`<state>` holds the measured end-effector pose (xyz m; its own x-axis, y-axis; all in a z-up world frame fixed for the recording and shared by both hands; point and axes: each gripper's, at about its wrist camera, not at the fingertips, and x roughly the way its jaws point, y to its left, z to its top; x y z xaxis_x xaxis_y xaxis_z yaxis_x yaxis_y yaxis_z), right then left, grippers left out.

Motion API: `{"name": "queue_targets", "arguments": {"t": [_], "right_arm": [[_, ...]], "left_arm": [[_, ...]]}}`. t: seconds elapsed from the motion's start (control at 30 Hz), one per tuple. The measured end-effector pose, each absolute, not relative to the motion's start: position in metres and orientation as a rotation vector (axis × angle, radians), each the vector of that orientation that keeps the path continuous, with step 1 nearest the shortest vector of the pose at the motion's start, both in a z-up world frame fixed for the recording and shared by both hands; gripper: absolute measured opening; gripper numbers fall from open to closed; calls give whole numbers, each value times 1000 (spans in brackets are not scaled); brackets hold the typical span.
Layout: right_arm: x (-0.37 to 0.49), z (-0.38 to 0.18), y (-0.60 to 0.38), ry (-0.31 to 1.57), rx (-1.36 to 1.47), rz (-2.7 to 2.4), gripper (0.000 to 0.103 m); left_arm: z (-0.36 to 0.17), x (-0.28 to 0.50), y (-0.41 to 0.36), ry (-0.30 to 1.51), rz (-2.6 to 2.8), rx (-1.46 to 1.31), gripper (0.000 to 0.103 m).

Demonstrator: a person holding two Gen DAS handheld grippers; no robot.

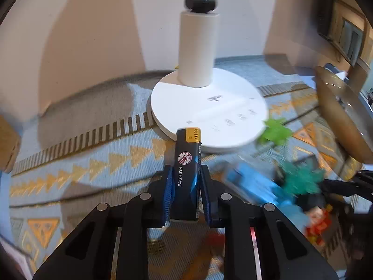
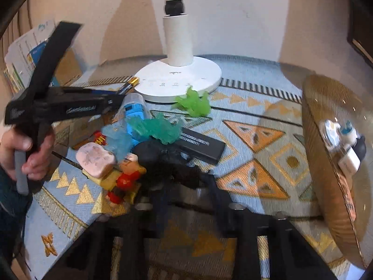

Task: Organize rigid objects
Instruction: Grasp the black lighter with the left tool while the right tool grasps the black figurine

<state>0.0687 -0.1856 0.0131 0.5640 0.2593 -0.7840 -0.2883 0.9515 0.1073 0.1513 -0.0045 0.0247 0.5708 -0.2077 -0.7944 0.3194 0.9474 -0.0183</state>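
Observation:
My left gripper (image 1: 185,175) is shut on a dark blue lighter (image 1: 186,161) with a gold cap and the word FASHION, held above the patterned cloth. In the right wrist view the left gripper (image 2: 116,98) shows at the left, held by a hand, with the lighter's gold end (image 2: 131,82) sticking out. My right gripper (image 2: 184,175) is blurred, low over a pile of small objects: a black flat case (image 2: 200,145), a pink eraser (image 2: 95,161), a red and yellow toy figure (image 2: 123,179), a blue item (image 2: 134,114). Its jaws look wide apart with nothing between them.
A white lamp base (image 2: 179,81) with its post stands at the back centre. Green crumpled bags (image 2: 193,103) lie beside it. A round woven tray (image 2: 338,163) holding small items stands at the right. A cardboard box and papers (image 2: 28,53) sit at the back left.

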Motion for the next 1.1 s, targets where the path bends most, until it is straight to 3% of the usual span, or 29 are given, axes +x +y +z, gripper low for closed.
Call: {"name": "queue_targets", "arguments": {"t": [0.1,0.2,0.27,0.33,0.4,0.5,0.57,0.7,0.77,0.8,1.1], "right_arm": [[54,14,-196,934,45,378,1],[39,16,-199,944,46,378,1],[40,19,-201,941,28,341,9],[50,20,-202,934,24,318,30],[63,15,-200,964,21,322,42],[75,14,-190,950,-22,312,43],[80,13,-180,943,-62,316,47],[86,10,-163,905,-162,302,47],[86,11,-158,899,-171,337,34],[86,11,-157,892,-183,336,33],[45,11,-162,913,-181,417,33]], "left_arm": [[39,115,-2,888,-306,106,12],[49,80,10,864,-292,46,12],[52,63,18,848,-269,3,12],[50,51,26,842,-262,-43,12],[43,46,31,871,-253,-74,12],[36,47,36,891,-239,-80,13],[35,57,40,904,-222,-93,31],[30,84,35,944,-232,-75,31],[25,101,21,971,-266,-32,31],[22,106,16,981,-263,-12,31],[18,116,10,1025,-297,-37,27]]}}
